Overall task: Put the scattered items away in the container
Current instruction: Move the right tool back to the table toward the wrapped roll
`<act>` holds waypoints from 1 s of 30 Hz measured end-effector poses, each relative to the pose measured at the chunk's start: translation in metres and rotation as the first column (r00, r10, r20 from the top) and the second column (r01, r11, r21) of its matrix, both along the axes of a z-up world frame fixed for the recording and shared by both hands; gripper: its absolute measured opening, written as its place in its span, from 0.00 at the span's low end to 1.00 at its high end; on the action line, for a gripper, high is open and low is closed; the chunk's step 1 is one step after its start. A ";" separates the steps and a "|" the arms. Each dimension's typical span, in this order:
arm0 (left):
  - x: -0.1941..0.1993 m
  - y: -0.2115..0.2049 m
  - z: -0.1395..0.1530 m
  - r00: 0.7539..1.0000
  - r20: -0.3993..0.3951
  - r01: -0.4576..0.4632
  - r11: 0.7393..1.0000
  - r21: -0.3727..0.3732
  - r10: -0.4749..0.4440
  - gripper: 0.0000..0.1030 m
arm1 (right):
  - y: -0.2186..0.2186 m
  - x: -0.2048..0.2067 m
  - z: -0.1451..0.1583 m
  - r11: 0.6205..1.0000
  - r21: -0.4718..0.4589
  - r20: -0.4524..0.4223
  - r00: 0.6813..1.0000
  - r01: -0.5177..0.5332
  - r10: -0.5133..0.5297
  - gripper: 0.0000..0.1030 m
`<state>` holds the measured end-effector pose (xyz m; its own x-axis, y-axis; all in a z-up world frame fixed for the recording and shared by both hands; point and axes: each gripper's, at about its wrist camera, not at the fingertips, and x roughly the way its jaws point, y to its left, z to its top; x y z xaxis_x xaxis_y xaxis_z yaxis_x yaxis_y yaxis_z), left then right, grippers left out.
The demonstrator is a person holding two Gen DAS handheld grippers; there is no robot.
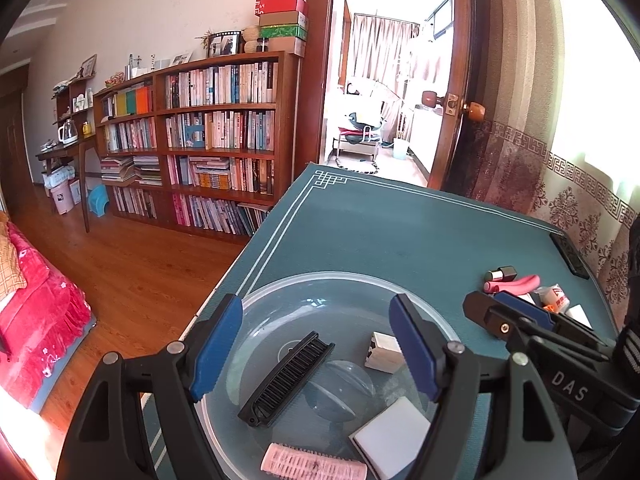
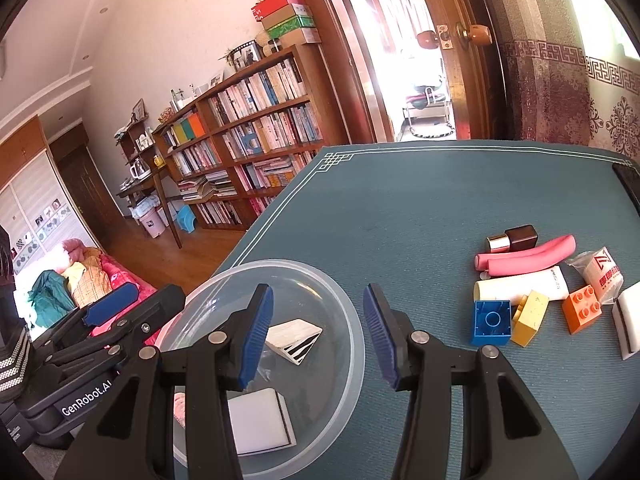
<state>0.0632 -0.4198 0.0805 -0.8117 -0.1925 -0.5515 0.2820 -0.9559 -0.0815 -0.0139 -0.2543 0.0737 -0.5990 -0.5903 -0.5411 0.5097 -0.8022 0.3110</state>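
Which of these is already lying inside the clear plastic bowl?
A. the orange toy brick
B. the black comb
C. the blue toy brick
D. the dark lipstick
B: the black comb lies on the floor of the clear bowl, while the blue brick, orange brick and lipstick sit out on the green table mat.

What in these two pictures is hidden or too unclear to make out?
- Comb: seen in the left view only; in the right view the left gripper hides it.
- Pink roller: cut off by the bottom edge in the left view.
- Packet: its print is too small to read.
- Bricks: the right gripper covers them in the left view.
- Black slab: cut off by the right edge.
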 end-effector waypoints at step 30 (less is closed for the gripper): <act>-0.005 0.028 -0.005 0.996 0.018 0.086 0.996 0.014 -0.087 0.77 | 0.060 -0.021 0.032 0.986 -0.081 -0.027 0.989 0.143 -0.146 0.49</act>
